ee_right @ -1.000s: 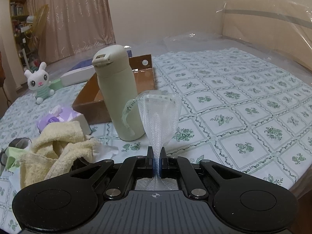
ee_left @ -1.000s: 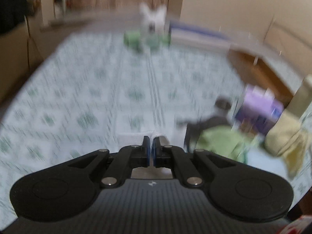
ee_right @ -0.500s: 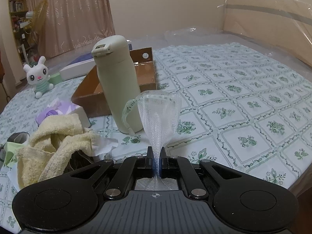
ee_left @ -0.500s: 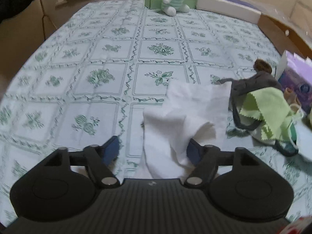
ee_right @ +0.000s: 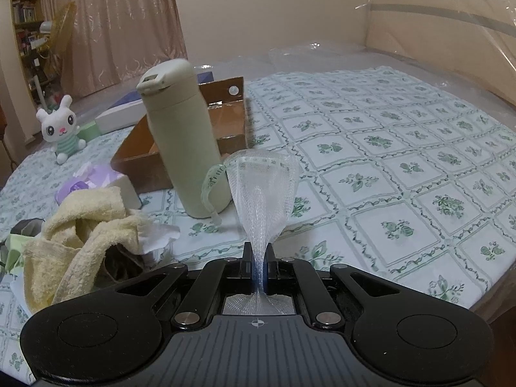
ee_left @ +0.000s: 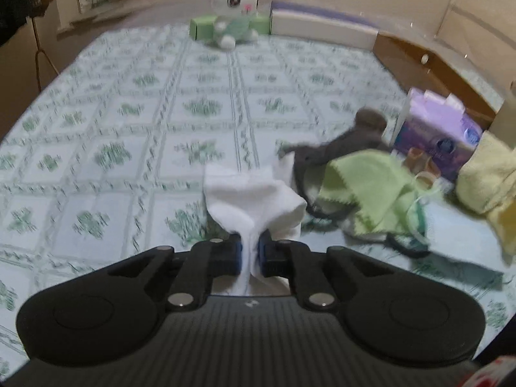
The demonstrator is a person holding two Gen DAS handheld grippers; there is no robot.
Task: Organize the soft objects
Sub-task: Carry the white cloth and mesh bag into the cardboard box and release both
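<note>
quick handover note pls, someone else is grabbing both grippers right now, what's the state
Left hand-held gripper: jaws have just closed, now shut on the white cloth, bunched between the pads.
Right hand-held gripper: shut on the clear mesh bag, held up above the tablecloth.
Unsorted pile: yellow towel, green cloth, grey fabric item, beside the purple tissue pack.
Cardboard tray behind the thermos looks empty as far as visible. Bunny plush sits at the far edge.
Done: two items gripped. Left: place them, then sort the pile.
</note>
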